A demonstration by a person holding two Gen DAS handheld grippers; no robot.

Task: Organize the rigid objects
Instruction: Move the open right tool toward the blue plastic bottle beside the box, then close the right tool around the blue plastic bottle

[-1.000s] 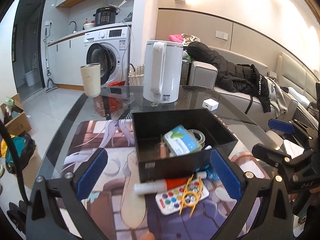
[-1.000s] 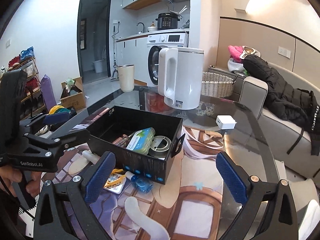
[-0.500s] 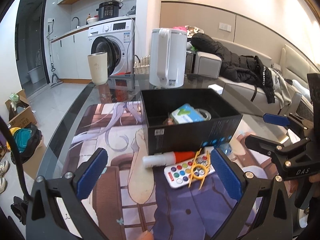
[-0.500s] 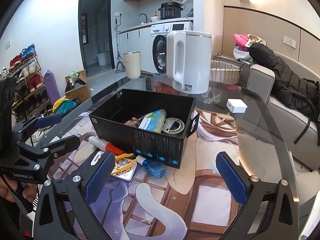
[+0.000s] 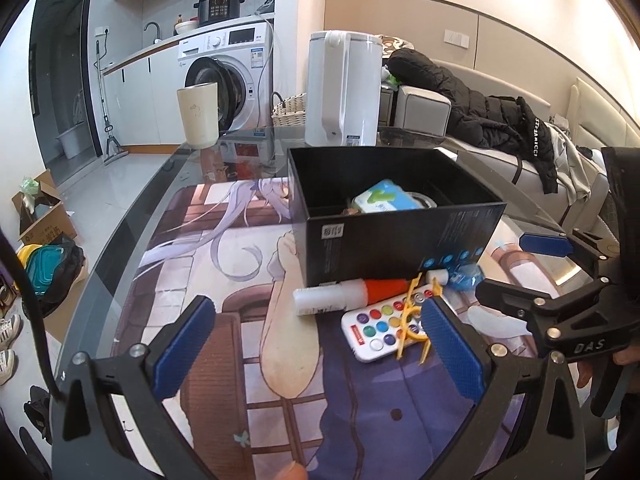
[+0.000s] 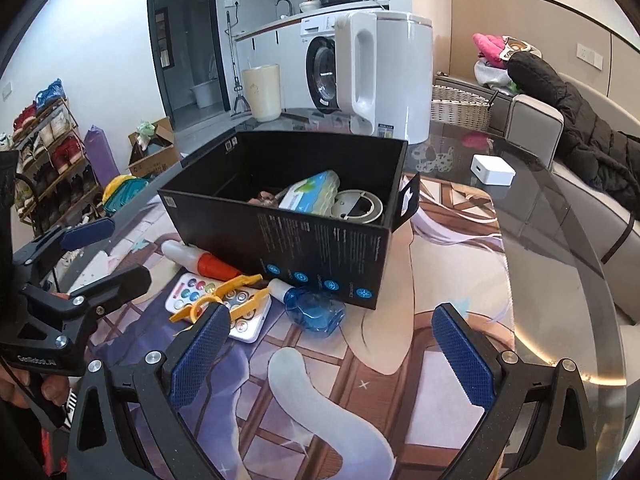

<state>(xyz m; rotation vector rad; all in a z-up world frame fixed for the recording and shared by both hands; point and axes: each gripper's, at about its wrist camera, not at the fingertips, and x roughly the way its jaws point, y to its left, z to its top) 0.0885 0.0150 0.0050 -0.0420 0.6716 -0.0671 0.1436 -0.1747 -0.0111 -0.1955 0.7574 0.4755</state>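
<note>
I'm hovering left gripper [image 5: 316, 344] and right gripper [image 6: 330, 350], both wide open and empty, short of the box [image 6: 320, 240] because tube [image 5: 344, 296], remote [image 5: 386, 330], yellow clip [image 6: 224, 292] and blue bottle [image 6: 316, 312] are lying loose against its near wall on a printed mat [image 6: 420, 380] over a glass table [image 6: 560, 240], kettle [image 6: 384, 80] behind it.

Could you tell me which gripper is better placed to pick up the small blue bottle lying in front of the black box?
Right. The blue bottle lies just ahead between the right gripper's open fingers, whereas the left gripper faces the remote instead.
</note>
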